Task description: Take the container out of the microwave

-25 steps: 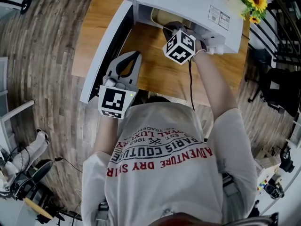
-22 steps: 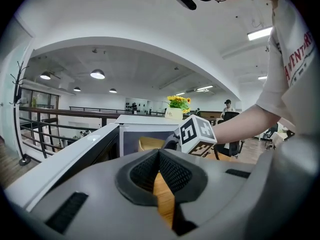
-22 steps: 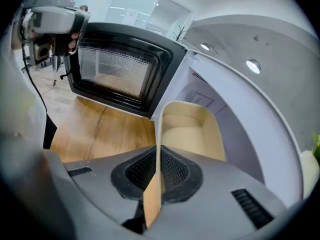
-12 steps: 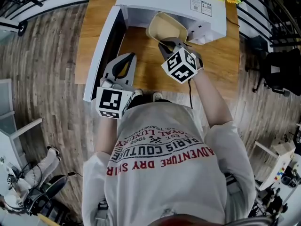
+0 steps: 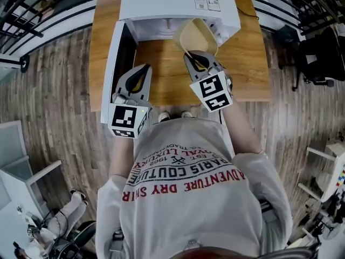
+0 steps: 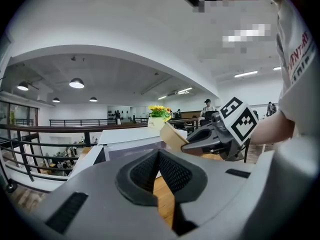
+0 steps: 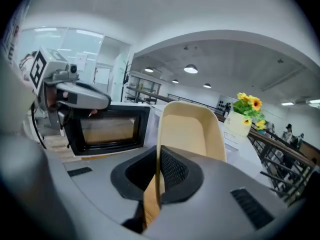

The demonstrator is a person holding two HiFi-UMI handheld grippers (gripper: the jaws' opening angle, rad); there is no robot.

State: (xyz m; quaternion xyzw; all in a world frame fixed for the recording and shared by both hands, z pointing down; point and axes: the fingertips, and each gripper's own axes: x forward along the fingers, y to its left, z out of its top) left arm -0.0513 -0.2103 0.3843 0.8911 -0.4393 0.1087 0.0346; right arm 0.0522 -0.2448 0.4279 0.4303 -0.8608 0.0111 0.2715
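The beige container (image 5: 195,35) hangs tilted in front of the white microwave (image 5: 172,1), outside its cavity. My right gripper (image 5: 197,56) is shut on the container's near rim. In the right gripper view the container (image 7: 187,134) stands on edge, and its thin wall is pinched between the pads (image 7: 167,171). The microwave door (image 5: 115,63) hangs open to the left. My left gripper (image 5: 140,72) is shut and empty over the wooden table (image 5: 248,63), just right of the door. In the left gripper view my left gripper (image 6: 157,156) shows closed pads, with the container (image 6: 172,136) ahead to the right.
A pot of yellow flowers (image 7: 246,106) stands behind the microwave at the table's back right. Black railings (image 5: 302,4) run behind the table. The table's front edge lies just before the person's feet (image 5: 173,115), and wooden floor surrounds it.
The right gripper pulled the container out of the microwave cavity, back toward the person and upward, rolling as it went. The left gripper rose a little.
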